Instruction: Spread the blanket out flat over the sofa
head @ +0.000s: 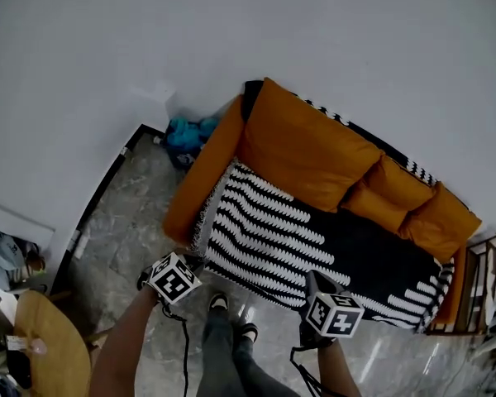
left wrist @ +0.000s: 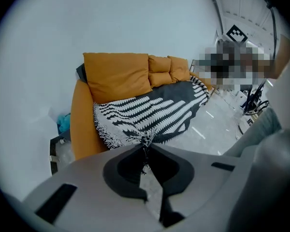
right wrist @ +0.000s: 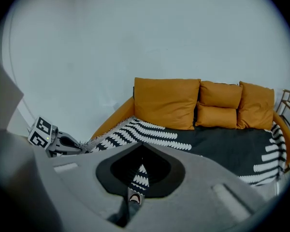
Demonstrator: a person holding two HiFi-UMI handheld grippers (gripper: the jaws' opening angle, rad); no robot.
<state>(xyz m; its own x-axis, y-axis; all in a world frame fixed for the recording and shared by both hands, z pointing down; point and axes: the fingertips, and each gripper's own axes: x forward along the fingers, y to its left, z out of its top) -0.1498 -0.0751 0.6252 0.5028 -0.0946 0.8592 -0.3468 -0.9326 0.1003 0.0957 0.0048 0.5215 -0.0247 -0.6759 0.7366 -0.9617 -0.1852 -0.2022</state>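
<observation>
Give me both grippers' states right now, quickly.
Left gripper: closed, pinching the fringed edge of the blanket.
Right gripper: closed, holding the blanket by its front edge.

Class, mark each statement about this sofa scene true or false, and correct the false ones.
1. A black-and-white blanket covers the seat of the sofa. True.
2. The cushions are blue. False: they are orange.
3. The left gripper and the right gripper are each shut on the blanket's front edge. True.
4. The blanket is folded into a small pile. False: it is spread over the seat.
5. The teal thing sits on the seat. False: it lies on the floor beside the sofa's armrest.
</observation>
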